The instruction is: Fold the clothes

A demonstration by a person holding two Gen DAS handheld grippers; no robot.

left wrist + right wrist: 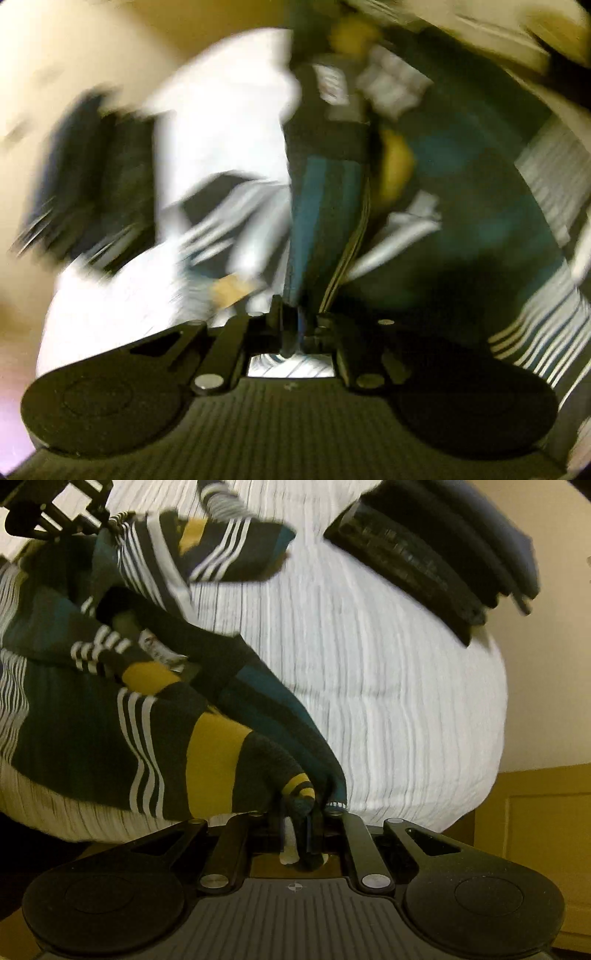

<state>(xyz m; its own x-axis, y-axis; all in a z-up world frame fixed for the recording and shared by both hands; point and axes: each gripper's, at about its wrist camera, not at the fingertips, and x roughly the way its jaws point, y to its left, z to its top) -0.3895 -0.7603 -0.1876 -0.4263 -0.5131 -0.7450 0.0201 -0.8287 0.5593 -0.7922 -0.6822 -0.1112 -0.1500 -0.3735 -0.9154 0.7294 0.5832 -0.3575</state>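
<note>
Both tongs clenched on the striped shirt: the right tongs (308, 812) pinch a bunched hem corner with a yellow band, the left tongs (295, 325) grip a teal and dark fold. Shirt (110, 709) partly lifted, the rest slumped on the white bed (369, 701), toward its near left part in the right wrist view. Left tongs also visible there at top left, holding the far end of the same cloth.

Judged step: spreading the garment flat before the first fold. Best done by drawing the two held ends apart until the cloth goes taut, keeping both grips level, then lowering together so no twist gets trapped underneath. Sleeve (240, 550) loose and flung outward; worth letting it settle before laying down.

Left wrist view heavily blurred, so fine detail there cannot be told.

Room: broad bare bedcover in the middle and right. Stack of dark folded clothes (443, 554) at the far right, near the bed edge; better kept well apart from the spread. Near edge of the bed just ahead of the right tongs, so little slack for pulling further that way.
</note>
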